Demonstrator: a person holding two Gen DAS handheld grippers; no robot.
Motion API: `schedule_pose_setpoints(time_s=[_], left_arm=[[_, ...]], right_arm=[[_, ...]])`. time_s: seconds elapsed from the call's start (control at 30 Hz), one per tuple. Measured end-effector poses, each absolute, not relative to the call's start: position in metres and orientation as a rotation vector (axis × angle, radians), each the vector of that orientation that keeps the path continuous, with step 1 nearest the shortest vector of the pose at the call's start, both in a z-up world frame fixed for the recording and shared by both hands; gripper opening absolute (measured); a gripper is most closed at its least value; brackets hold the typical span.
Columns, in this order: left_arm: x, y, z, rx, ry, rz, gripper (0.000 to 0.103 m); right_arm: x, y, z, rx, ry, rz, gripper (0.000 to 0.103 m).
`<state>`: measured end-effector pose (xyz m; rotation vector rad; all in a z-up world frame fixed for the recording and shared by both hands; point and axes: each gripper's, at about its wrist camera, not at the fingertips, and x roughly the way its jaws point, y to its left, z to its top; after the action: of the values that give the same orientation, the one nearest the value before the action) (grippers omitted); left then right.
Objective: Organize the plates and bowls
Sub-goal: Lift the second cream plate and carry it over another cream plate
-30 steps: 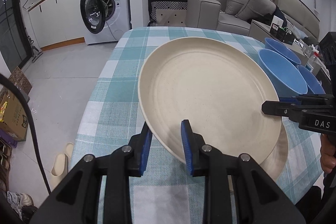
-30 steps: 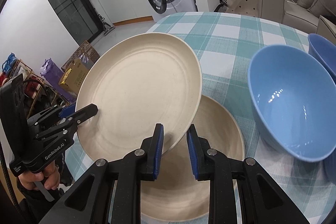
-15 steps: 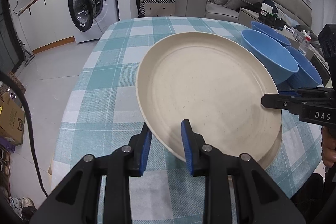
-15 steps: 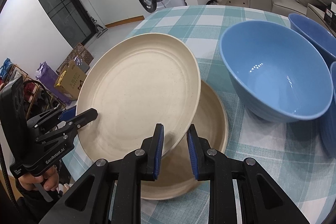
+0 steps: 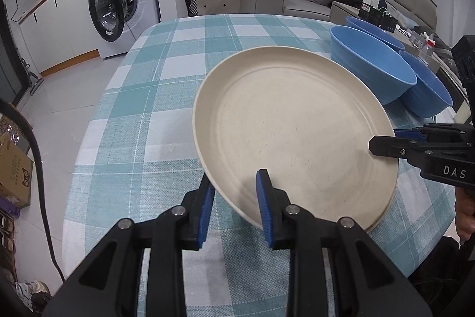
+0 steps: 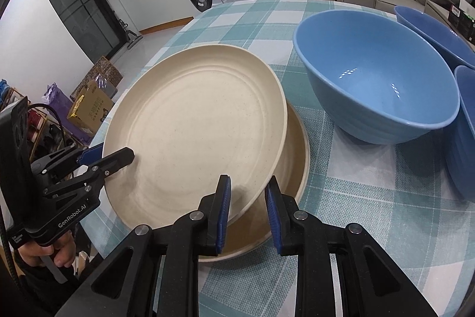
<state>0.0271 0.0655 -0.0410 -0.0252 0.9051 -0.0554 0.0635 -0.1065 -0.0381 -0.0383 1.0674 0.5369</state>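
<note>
Both claws, L [image 5: 236, 204] & R [image 6: 247, 208], clamp opposite rims of top plate [image 6: 193, 132], held tilted just over 2nd plate [image 6: 297, 168]; bowls [image 6: 377, 85] beyond R claw.

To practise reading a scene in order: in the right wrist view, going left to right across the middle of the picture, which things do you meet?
Left gripper → upper cream plate held at its rim → lower cream plate showing beneath it → nearest blue bowl → second blue bowl at the right edge.
</note>
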Motion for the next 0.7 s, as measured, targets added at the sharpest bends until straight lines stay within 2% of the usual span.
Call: schedule_pose_setpoints(time_s=[0.7], left_arm=[[0.025, 0.051, -0.044, 0.024, 0.913, -0.061, 0.028]], right_arm=[[0.051, -0.108, -0.039, -0.064, 1.035, 0.489, 0.027]])
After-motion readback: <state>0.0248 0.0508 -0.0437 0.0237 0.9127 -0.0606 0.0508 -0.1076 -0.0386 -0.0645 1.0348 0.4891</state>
